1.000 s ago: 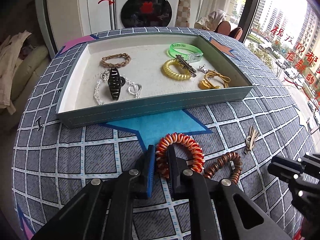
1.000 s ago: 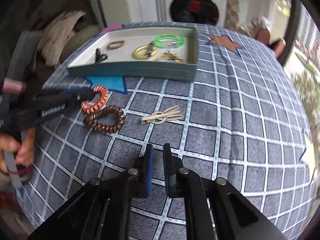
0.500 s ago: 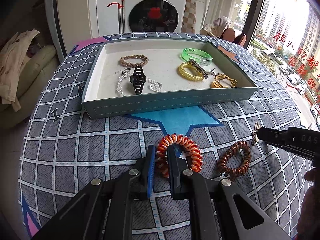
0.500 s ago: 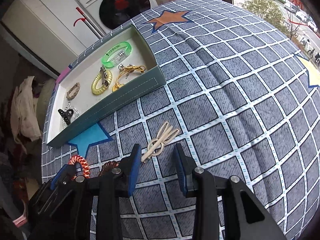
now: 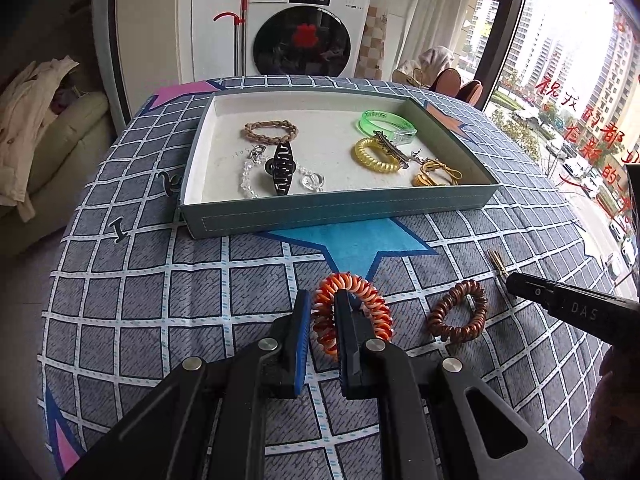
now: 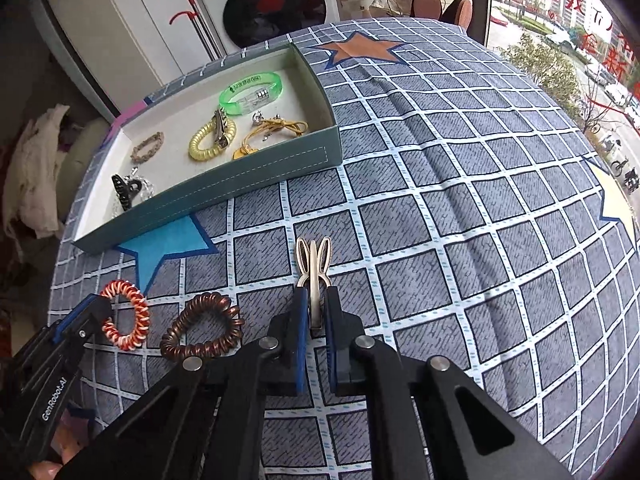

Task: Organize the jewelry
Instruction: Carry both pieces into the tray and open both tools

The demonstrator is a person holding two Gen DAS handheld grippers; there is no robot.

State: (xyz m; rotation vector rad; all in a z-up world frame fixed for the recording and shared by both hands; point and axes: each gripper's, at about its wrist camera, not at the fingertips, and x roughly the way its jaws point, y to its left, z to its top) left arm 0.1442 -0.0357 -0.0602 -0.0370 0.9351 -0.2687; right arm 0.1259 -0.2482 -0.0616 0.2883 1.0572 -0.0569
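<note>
The tray [image 5: 340,204], a shallow grey-green box with a pale floor, is taken as the landmark; it lies on a grid-patterned cloth [image 5: 160,300] with its long axis running left to right in the left wrist view.

Inside the tray, from left to right, are seen a braided tan bracelet [image 5: 271,131], a black claw clip [image 5: 283,167] lying across a clear bead chain [image 5: 248,178], a yellow coil tie [image 5: 376,156] with a metal clip [image 5: 390,148] resting on it, a green bangle [image 5: 386,126] toward the far wall, and a gold cord piece [image 5: 436,174] in the near right corner.

In front of the tray's near wall, just past a blue star [image 5: 352,240] printed on the cloth, the orange-and-white coil tie [image 5: 354,314] is pinched by the left gripper [image 5: 322,300]: one side of the loop is pressed between its two fingers, and the ring lies roughly flat.

To the right of it, and also in front of the tray, a brown coil tie [image 5: 458,314] lies loose on the cloth, touched by neither gripper.

Further right, the gold hair clip [image 6: 314,276] is clamped by the right gripper [image 6: 316,312], whose jaws have just been closing onto it. Its long axis runs along the fingers, and its looped prongs point away from the gripper, toward the tray's near right corner.
</note>
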